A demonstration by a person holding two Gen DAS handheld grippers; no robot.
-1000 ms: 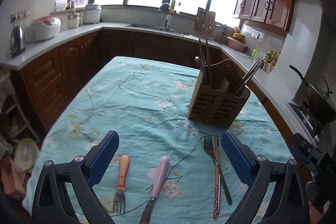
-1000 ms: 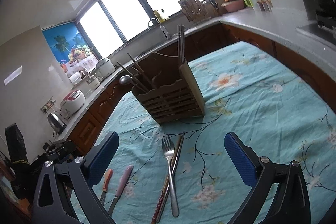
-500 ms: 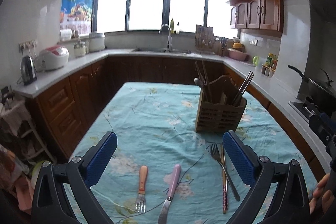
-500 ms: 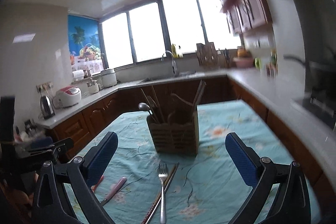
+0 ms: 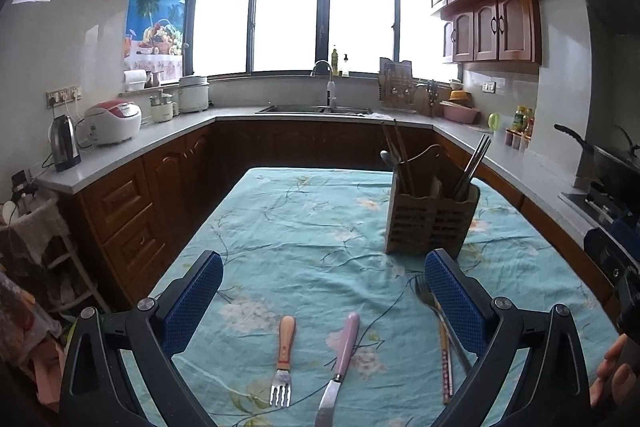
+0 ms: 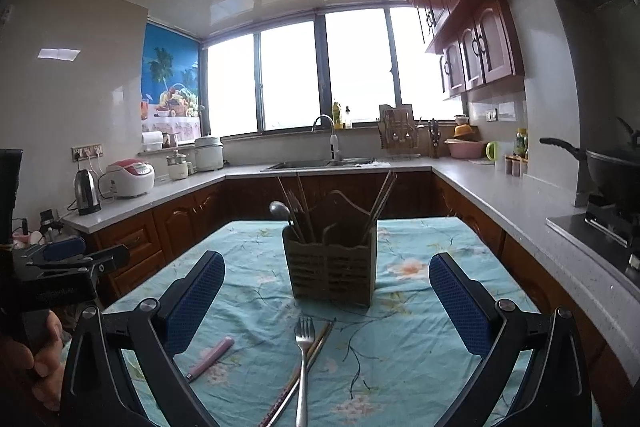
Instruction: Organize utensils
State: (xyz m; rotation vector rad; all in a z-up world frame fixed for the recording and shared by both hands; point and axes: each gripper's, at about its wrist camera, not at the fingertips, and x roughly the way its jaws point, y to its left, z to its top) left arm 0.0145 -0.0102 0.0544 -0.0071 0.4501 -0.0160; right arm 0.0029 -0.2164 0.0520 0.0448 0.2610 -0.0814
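Utensils lie loose on a surface (image 5: 304,227) covered with a turquoise floral cloth, in front of a slatted wooden caddy (image 5: 430,219) that stands upright toward the far right of the cloth and already holds a spoon and several chopsticks leaning out of its compartments. In the left wrist view, the left hand-held gripper (image 5: 322,303) hangs above the near edge with its blue-padded jaws spread wide and nothing between them; below the gap lie a small fork with an orange wooden handle (image 5: 285,359) and, just beside it to the right, a knife with a pink handle (image 5: 340,363), both with their handles pointing away toward the caddy. Further right, partly hidden behind the right-hand jaw, a metal fork (image 5: 424,293) lies next to a pair of patterned chopsticks (image 5: 446,359). The right hand-held gripper (image 6: 326,301) is likewise wide apart and empty, looking straight at the caddy (image 6: 331,273); the metal fork (image 6: 303,359) lies between its jaws with tines toward the caddy, crossing the chopsticks (image 6: 310,351), and the pink-handled knife (image 6: 210,357) sits well to the left. At that view's left edge a hand (image 6: 38,355) grips the other tool's handle.
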